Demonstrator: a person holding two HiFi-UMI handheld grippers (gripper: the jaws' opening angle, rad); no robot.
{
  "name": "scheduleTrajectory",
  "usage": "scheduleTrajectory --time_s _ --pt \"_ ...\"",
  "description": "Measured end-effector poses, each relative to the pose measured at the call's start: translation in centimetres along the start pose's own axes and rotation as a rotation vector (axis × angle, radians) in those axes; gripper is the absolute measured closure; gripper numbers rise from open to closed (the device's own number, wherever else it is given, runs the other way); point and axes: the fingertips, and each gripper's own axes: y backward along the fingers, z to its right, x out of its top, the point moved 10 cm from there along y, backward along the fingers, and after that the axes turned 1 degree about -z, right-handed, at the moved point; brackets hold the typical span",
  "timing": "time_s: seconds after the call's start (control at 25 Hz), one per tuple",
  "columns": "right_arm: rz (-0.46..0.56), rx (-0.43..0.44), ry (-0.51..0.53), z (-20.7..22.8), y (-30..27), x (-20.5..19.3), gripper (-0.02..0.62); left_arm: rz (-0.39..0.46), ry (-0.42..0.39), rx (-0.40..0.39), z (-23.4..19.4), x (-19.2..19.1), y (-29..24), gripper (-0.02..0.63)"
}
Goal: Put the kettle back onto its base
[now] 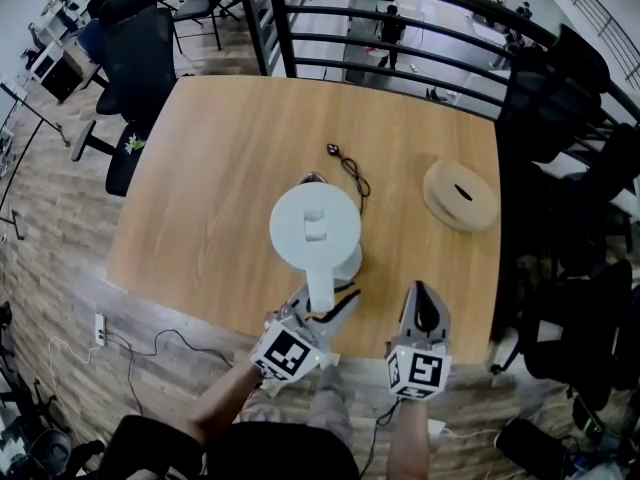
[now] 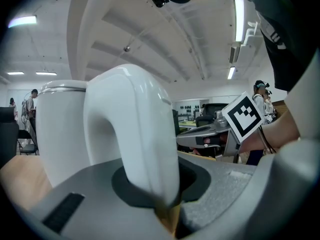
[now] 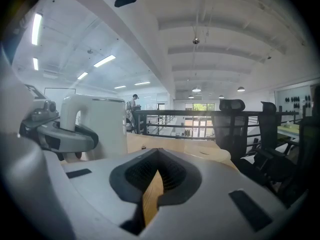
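Observation:
A white electric kettle (image 1: 315,226) stands over the middle of the wooden table (image 1: 210,168), its handle (image 1: 321,286) pointing toward me. My left gripper (image 1: 322,313) is shut on that handle; in the left gripper view the handle (image 2: 135,134) fills the space between the jaws, with the kettle body (image 2: 62,129) behind it. A pale rim of the base (image 1: 352,264) peeks out beneath the kettle, and I cannot tell whether they touch. My right gripper (image 1: 424,313) hovers at the table's front edge, shut and empty; its own view shows the kettle (image 3: 100,126) off to the left.
A black cord with a plug (image 1: 350,173) trails from the kettle toward the back. A round wooden disc with a slot (image 1: 461,195) lies at the right. Black office chairs (image 1: 135,58) and a railing (image 1: 400,28) surround the table.

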Motion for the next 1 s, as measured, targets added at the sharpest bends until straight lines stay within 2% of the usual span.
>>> scheduleTrajectory --time_s 0.72,0.88,1.0 --pt "-0.032 0.010 -0.009 1.6 -1.8 -2.0 0.595 -0.008 0.028 -0.030 0.5 -2.5 -3.7 0.555" --pt "-0.004 0.019 -0.020 1.7 -2.0 -2.4 0.595 -0.006 0.013 -0.027 0.7 -2.8 -3.9 0.555" --pt "-0.030 0.019 -0.024 1.7 -2.0 -2.8 0.595 0.001 -0.002 -0.024 0.8 -2.8 -4.1 0.555"
